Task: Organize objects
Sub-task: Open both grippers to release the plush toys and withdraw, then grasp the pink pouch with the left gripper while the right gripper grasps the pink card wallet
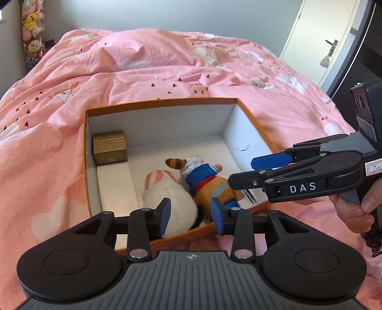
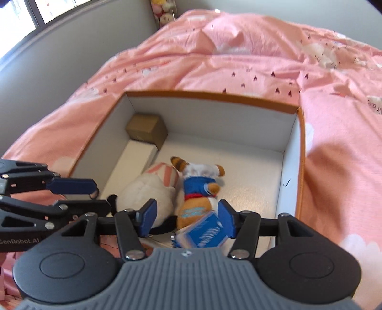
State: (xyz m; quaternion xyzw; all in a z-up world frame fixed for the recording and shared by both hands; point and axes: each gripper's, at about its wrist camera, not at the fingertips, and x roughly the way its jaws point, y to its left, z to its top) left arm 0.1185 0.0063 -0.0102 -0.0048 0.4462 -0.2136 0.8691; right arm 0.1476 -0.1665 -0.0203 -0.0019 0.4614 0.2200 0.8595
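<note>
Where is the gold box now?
In both views the gold box stands in the far left corner of the orange box, at the far end of a white block.

Orange box (image 1: 250, 116), white inside; gold case (image 1: 110, 147); pink bedspread (image 1: 167, 71) — tiny dark hearts; blue-jacketed orange plush (image 1: 203, 176).

Bright daylight falls evenly; the window (image 2: 28, 14) is overexposed. The left view is sharp, the right view slightly blurred. Both pictures bend strongly at the edges.
</note>
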